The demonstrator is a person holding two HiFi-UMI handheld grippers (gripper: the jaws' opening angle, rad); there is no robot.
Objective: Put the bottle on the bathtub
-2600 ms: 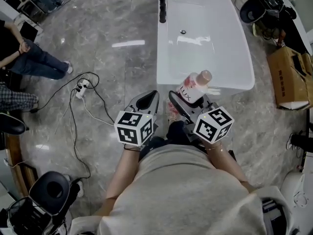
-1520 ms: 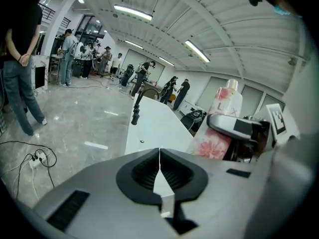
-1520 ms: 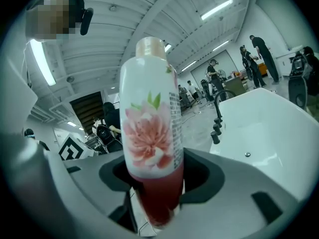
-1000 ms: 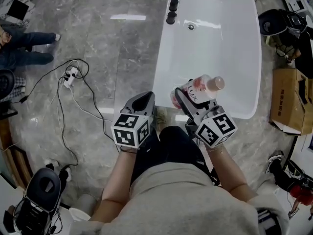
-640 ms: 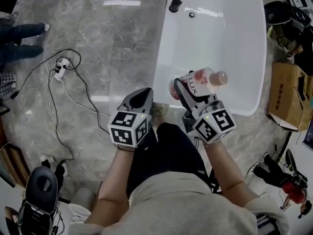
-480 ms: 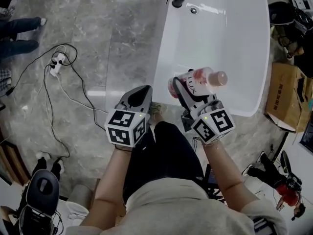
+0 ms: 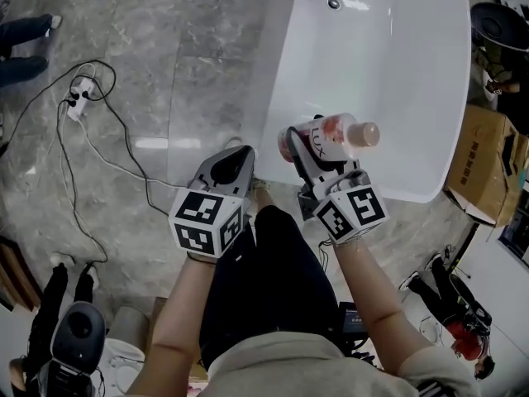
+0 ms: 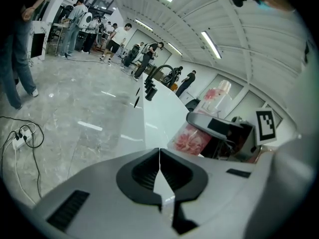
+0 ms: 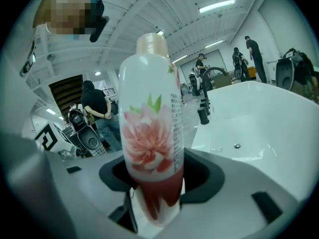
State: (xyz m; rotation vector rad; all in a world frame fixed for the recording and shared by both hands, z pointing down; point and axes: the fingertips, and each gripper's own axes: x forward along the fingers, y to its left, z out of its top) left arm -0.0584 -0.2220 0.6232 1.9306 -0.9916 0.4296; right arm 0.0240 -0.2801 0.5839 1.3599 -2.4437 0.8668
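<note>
R gripper (image 7: 301,145) is clamping white flower-print plastic bottle w/ pink liquid (image 7: 335,132) by its base, hovering over near end of white oval bathtub (image 7: 397,73). L gripper (image 7: 234,160) is hanging clenched, empty. Judgement: best lowering base flat onto near rim, upright, before releasing.

Beige shirt (image 7: 277,369), black trousers (image 7: 264,284)

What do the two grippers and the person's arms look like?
The left gripper and the right gripper look alike: a light grey shell that narrows to the tip, black ribbed pads inside, and a white cube with black square markers at the rear. The person wears a pale short-sleeved top and dark trousers; the forearms are bare.
</note>
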